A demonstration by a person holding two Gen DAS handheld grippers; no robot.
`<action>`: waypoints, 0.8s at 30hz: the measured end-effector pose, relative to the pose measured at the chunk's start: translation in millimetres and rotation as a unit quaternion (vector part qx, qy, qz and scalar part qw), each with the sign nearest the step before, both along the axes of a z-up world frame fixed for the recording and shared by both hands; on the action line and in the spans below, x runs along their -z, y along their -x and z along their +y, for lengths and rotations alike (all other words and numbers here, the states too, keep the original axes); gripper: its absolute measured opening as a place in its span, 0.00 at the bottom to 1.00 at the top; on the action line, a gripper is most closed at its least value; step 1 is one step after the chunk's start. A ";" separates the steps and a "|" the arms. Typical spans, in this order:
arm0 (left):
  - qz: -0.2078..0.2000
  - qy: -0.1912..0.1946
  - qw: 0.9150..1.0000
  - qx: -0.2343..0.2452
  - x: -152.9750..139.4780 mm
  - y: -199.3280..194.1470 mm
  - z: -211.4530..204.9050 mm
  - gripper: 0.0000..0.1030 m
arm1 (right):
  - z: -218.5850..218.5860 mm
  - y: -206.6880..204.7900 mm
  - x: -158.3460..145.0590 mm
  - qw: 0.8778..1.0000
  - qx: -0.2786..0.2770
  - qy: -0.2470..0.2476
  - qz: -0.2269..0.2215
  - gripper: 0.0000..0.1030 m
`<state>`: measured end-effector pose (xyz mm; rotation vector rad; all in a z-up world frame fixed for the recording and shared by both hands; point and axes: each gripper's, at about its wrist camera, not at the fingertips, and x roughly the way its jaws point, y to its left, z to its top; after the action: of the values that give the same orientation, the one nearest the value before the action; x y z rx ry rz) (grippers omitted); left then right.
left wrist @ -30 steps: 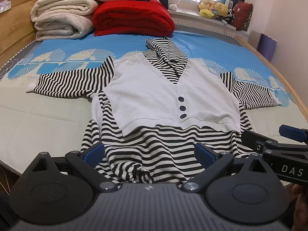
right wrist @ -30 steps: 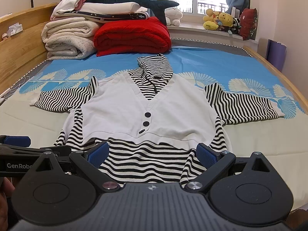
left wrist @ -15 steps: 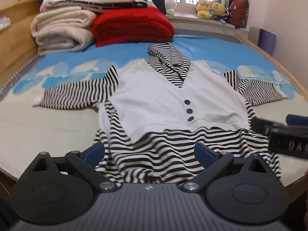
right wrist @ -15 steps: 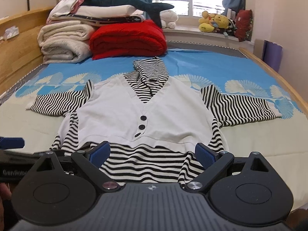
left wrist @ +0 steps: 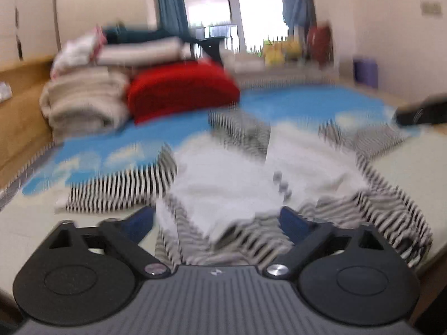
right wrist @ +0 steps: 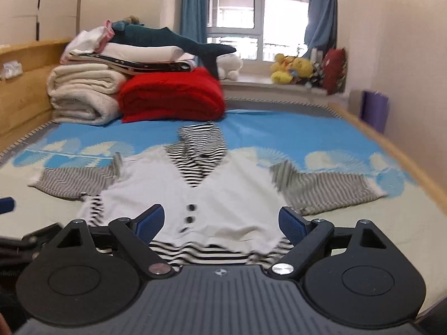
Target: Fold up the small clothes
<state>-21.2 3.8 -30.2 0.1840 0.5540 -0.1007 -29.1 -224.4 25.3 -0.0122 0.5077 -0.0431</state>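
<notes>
Left tool (left wrist: 216,222) spread wide, closing, empty, above striped top (left wrist: 237,184) on bed (left wrist: 405,173). Right tool (right wrist: 220,220) likewise: wide, closing, empty.

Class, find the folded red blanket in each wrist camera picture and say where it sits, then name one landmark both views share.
Left wrist view: the red blanket sits upper left of centre, blurred, right of the cream blankets.
Right wrist view: the red blanket sits left of centre, sharp, beyond the striped hood.
Shared landmark: the window.
</notes>
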 end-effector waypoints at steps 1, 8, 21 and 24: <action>0.007 0.021 1.000 0.000 -1.8 -3.7 2.2 0.84 | -3.2 0.3 -2.0 1.000 0.005 -0.008 0.000 0.87; -0.014 0.047 0.998 0.040 -9.8 -9.5 -7.6 0.84 | -24.6 3.5 15.0 1.000 0.000 0.022 -0.008 0.87; -0.064 0.095 0.993 -0.034 -95.2 -182.8 52.2 0.41 | -47.0 -72.1 -1.1 0.999 -0.022 -0.024 -0.021 0.36; -0.068 0.115 0.987 -0.086 -89.7 -236.9 95.4 0.41 | -42.3 -107.3 -23.9 0.997 -0.036 -0.046 -0.049 0.34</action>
<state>215.6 99.2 59.5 -0.0814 0.4157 0.0158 78.2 -266.7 49.2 0.0616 0.4095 0.0507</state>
